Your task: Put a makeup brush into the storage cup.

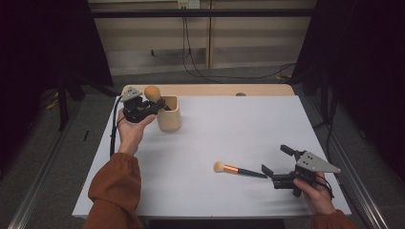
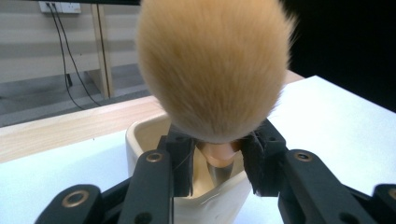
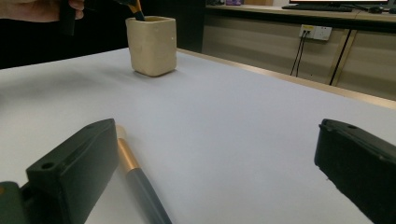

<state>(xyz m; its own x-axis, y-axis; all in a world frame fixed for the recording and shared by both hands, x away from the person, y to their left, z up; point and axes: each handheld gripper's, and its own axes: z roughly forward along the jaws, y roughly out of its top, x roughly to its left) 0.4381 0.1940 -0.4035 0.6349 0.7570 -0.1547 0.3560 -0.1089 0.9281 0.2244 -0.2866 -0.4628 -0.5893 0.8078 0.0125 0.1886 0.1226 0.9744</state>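
Note:
A large powder brush [image 1: 152, 92] with a fluffy tan head [image 2: 212, 70] stands upright, its handle reaching down into a cream square cup [image 1: 169, 119] at the back left of the white table [image 1: 229, 129]. My left gripper [image 1: 152, 108] is shut on the brush just under its head, and the pads [image 2: 180, 161] press the ferrule above the cup [image 2: 140, 135]. A smaller brush [image 1: 237, 169] with a copper ferrule and dark handle lies flat at front centre. My right gripper [image 1: 273, 158] is open just right of that handle's end. In the right gripper view the small brush [image 3: 135, 177] lies beside the left jaw, apart from it.
A wooden strip [image 1: 210, 89] runs along the table's far edge. Cables [image 1: 191, 52] hang from a wall socket behind. From the right gripper, the cup [image 3: 152, 44] stands far off, with the other hand [image 3: 37, 8] above it. Bare white surface lies between cup and small brush.

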